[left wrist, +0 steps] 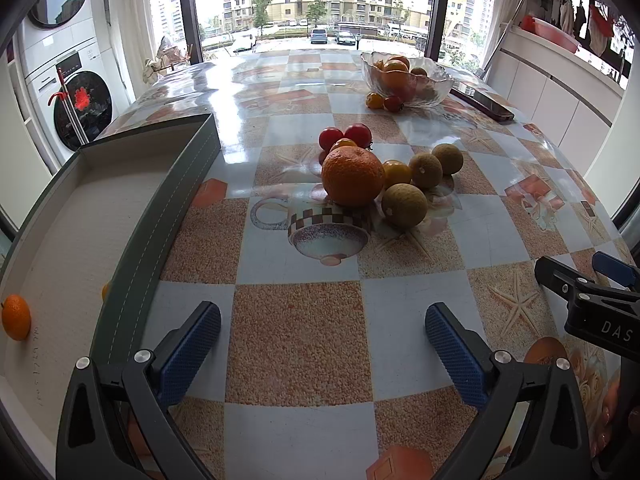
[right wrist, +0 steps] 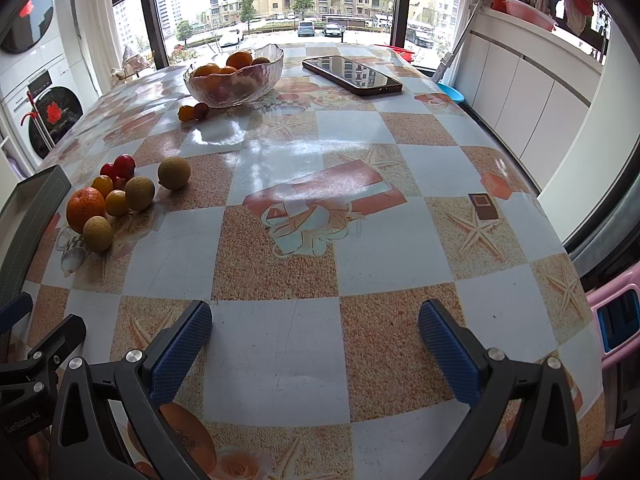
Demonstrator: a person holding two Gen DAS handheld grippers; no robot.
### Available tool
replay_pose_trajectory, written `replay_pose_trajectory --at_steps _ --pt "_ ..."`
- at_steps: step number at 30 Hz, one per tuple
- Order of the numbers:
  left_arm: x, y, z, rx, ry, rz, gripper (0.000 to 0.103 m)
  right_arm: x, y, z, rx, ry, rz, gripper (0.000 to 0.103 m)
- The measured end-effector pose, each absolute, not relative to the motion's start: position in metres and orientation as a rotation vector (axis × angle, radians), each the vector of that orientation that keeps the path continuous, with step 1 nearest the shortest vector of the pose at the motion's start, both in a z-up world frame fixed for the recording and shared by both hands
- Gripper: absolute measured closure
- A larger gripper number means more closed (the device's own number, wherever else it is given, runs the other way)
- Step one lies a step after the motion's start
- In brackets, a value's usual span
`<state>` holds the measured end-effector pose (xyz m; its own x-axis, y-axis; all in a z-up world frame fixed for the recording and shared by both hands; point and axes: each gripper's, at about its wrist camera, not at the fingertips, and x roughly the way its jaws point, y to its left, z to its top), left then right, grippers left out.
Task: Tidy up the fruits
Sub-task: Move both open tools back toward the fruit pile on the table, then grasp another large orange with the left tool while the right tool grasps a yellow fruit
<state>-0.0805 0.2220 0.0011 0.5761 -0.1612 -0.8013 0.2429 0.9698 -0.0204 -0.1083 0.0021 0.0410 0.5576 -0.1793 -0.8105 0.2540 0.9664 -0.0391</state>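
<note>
- Left gripper low over the checkered tablecloth, blue pads spread wide, nothing between them.
- Right gripper likewise: hovering above the cloth, fingers fully apart and empty.
- Also in the left view, at the right edge, part of the right gripper's black frame.
- Straight ahead of the left gripper, mid-table: a loose cluster of fruit, led by a big orange.
- Touching the orange's right side, a yellow tomato; around that, three dull green-brown round fruits, the nearest just beside the orange.
- Behind the orange, two red tomatoes side by side, with another small yellow one tucked against the orange's top.
- On the left, a grey tray with a pale inside; one small orange fruit lying in it near the left wall, a second barely peeking out behind the near wall.
- At the far end of the table, a glass bowl loaded with oranges; in front of it, a yellow and a red tomato touching each other on the cloth.
- To the right of the bowl, well apart from the cluster, a dark phone lying flat.
</note>
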Motion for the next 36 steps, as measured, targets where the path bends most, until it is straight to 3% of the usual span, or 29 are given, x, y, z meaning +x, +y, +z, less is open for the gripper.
replay_pose_trajectory --at_steps 15,29,32,36 --pt "-0.076 0.221 0.002 0.101 0.946 -0.241 0.000 -0.109 0.002 0.041 0.085 0.945 -0.256 0.000" --pt "-0.008 0.212 0.031 -0.017 1.021 -0.227 0.001 -0.109 0.002 0.041 0.085 0.945 -0.256 0.000" --pt "0.005 0.206 0.028 0.005 1.040 -0.199 0.013 -0.109 0.002 0.041 0.085 0.945 -0.256 0.000" --pt "0.014 0.205 0.027 -0.015 1.059 -0.219 0.013 -0.109 0.002 0.041 0.085 0.945 -0.256 0.000"
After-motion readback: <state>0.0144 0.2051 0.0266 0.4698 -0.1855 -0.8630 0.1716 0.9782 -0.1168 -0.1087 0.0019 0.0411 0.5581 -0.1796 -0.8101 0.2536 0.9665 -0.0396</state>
